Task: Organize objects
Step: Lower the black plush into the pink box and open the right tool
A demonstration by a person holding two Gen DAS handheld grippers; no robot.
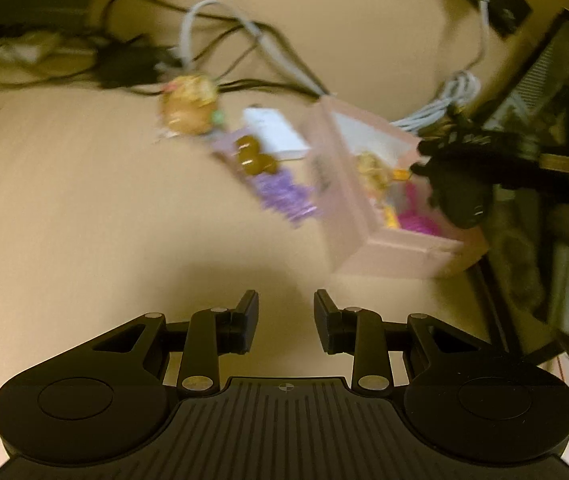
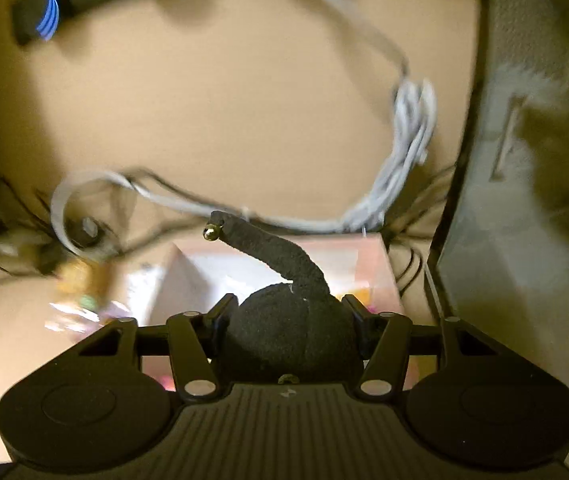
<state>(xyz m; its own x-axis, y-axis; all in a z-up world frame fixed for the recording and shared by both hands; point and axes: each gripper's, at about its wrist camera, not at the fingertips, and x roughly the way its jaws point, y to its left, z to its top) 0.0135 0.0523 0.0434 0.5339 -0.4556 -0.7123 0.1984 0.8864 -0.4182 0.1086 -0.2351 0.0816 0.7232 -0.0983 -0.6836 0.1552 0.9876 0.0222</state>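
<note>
Several trinkets are already gathered inside the pink box: a yellow piece and a bright pink piece are seen lying in it. Outside it, on the tan table, a round golden ornament, a brown beaded piece, a purple piece and a white card are left near the box's side, so the sorting is judged to be partly done.

A black fuzzy object, round-bodied with a long curved neck tipped by a small gold bead, is clamped between the jaws of the right gripper and is held just above the box; it is not yet set down. No earlier view is available to compare.

The left gripper is held with its jaws apart and nothing between them, over bare table near the box's front corner. Grey and black cables are seen tangled behind the pieces; blur hides finer detail.
</note>
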